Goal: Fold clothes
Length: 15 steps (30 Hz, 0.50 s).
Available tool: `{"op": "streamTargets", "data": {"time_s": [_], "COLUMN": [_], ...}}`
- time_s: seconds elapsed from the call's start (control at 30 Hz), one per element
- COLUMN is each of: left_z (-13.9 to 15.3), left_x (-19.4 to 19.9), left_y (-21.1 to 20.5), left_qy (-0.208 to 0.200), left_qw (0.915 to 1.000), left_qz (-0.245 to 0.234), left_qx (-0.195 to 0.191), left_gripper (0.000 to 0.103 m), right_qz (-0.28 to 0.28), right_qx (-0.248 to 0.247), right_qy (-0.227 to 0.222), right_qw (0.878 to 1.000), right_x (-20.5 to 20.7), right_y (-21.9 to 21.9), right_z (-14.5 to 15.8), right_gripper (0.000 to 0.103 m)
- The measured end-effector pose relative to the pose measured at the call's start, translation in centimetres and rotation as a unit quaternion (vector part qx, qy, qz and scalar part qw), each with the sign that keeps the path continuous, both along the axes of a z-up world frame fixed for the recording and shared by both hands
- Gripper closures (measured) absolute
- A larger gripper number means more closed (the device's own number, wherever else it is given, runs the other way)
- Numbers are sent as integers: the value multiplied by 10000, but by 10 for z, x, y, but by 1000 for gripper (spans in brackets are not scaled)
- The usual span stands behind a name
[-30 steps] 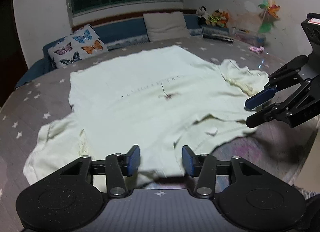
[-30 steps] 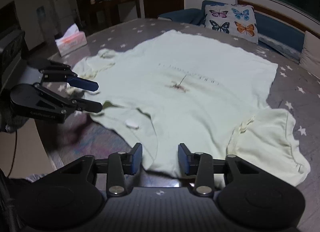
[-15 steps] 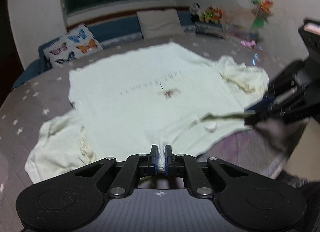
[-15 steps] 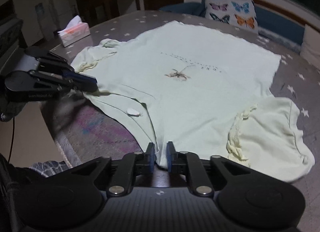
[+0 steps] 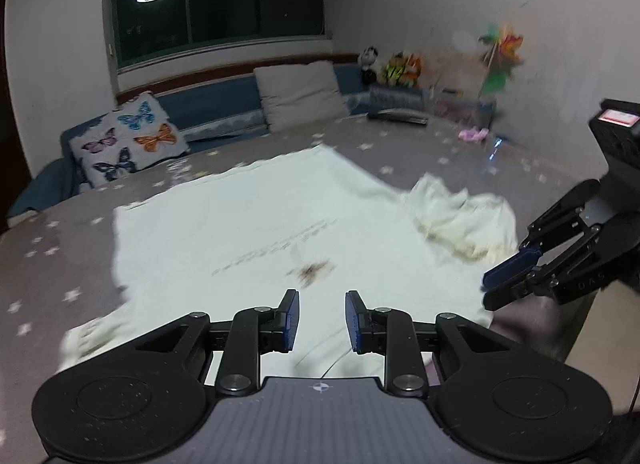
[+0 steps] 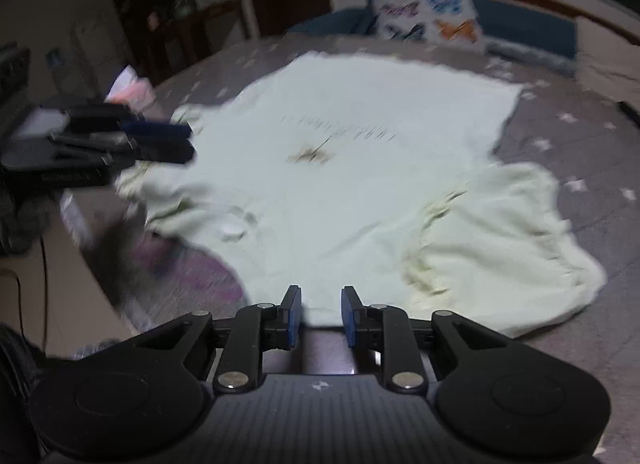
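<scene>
A pale yellow T-shirt (image 5: pixel 248 232) lies spread flat on a grey star-patterned surface, collar end towards me; it also shows in the right wrist view (image 6: pixel 360 168). My left gripper (image 5: pixel 322 322) is open and empty just above the shirt's near edge. My right gripper (image 6: pixel 320 316) is open and empty over the near edge by the collar. The right gripper shows at the right of the left wrist view (image 5: pixel 496 288); the left one shows at the left of the right wrist view (image 6: pixel 180 144). Both sleeves (image 5: pixel 464 220) (image 6: pixel 504 248) lie rumpled at the sides.
A butterfly-print pillow (image 5: pixel 128 136) and a plain cushion (image 5: pixel 298 94) lean on the blue bench at the back. Toys and a pinwheel (image 5: pixel 500 52) stand at the back right. A tissue box (image 6: pixel 132 88) sits at the surface's left edge. The surface's near edge drops off by the collar.
Both grippers were shut on the shirt's near edge half a second ago; now both are open and have let it go. The shirt's near edge has shifted forward and lies flat.
</scene>
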<state>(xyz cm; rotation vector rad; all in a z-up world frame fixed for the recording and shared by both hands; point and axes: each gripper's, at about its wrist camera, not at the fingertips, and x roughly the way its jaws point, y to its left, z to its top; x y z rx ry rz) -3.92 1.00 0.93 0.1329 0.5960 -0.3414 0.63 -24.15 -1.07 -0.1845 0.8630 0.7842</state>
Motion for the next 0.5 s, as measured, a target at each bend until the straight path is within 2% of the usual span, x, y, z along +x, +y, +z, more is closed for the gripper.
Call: {"op": "streamTargets", "data": {"time_s": [0.13,0.3,0.4,0.5], "left_z": [-13,-32,-44,-50], "left_x": [25,39,39,34], "left_y": [-34,-73,-86,-92], "left_qy": [150,372,506,525], "left_qw": [9993,9954,9921,9901], "left_qz": [-327,-887,-1137,-1285], "left_qx": [-99,26,125,209], "left_gripper": [76,76,76,76], "right_qz": [-712,-1447,-1696,-1743], "right_qx": [197,91,-89,-118], "right_qy": [-240,-279,-141,-216], "right_qw": [9970,9890,9854,9844], "right_x": [17,39,42,38], "right_y": [-27,-55,-71,-80], "right_z": [8,-9,-20,-16], "right_gripper": [81,81,81,81]}}
